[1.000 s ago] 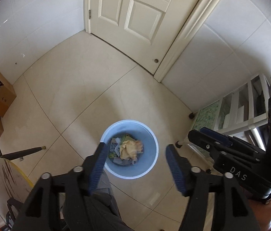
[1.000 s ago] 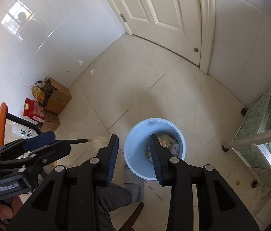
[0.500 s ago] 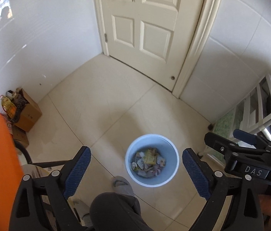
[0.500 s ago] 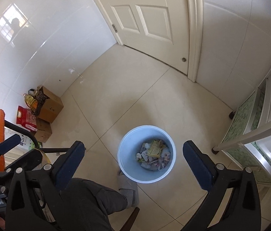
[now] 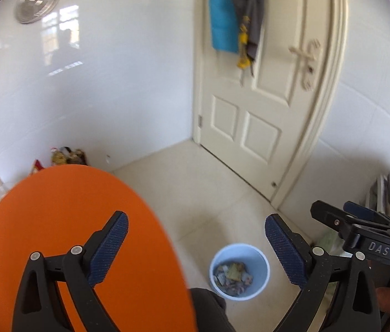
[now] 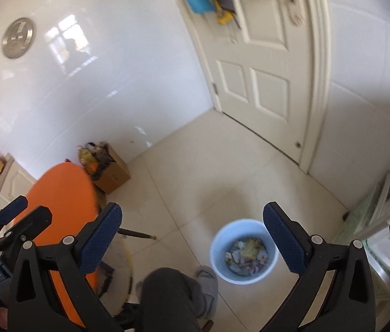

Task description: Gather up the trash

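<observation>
Glossy white tiled walls [image 6: 117, 63] mirroring a bright window meet a cream tiled floor [image 6: 222, 166] beside a cream panelled door [image 5: 253, 127] hung with clothes.

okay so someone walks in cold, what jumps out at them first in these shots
Probably the big orange chair back, filling the lower left of the left wrist view behind the left gripper. Next, the pale blue bin on the tiled floor, holding crumpled trash, seen past the empty right gripper.
</observation>
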A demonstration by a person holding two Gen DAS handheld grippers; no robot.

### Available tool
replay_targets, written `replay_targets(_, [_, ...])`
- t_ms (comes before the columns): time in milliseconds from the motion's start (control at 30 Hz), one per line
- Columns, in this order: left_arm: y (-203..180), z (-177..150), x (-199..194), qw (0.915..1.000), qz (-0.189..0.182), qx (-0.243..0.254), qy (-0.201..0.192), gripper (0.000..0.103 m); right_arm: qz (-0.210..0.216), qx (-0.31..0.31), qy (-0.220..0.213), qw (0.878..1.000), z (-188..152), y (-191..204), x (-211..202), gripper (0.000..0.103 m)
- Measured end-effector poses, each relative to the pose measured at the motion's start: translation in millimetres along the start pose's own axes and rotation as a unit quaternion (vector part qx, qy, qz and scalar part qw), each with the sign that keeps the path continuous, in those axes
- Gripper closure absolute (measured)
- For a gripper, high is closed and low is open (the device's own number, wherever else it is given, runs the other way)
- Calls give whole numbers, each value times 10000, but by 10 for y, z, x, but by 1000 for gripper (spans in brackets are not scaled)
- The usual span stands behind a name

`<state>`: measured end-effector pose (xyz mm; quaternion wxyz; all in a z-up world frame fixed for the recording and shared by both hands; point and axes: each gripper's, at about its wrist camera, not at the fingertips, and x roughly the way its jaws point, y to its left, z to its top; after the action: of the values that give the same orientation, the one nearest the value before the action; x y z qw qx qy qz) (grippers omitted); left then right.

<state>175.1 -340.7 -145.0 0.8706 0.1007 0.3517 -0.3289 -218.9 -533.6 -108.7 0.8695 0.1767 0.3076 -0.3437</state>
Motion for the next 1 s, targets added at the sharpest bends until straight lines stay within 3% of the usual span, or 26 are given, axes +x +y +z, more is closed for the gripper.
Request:
replay_targets(100, [236, -156, -539, 9983, 340, -260, -391, 4, 294, -284, -245, 9989, 18, 454, -238, 0])
replay_targets(200, [450, -409, -1186, 9912, 860, -548, -844, 1, 656, -633, -511, 9945, -6, 976, -518, 0])
replay_targets(400, [879, -1110, -2367, 9666, 1877, -1051, -1392, 1, 1342, -1457, -976, 9753, -251, 2075, -1041, 0])
replay_targets(567, [877, -1767, -3101, 9500, 2327, -1357, -1581, 1, 1700, -1968, -1223, 9578, -574, 2732, -1350, 0])
replay_targets(800, [454, -2524, -3778, 9329, 2664, -1669, -1759, 1, 1849, -2350, -1337, 9448, -1010, 3102, -1555, 0])
replay_targets(1000, [272, -2823, -4148, 9297, 2679, -1672, -1893, 1, 1856, -2513, -1498, 9381, -1232, 3096, -1791, 0])
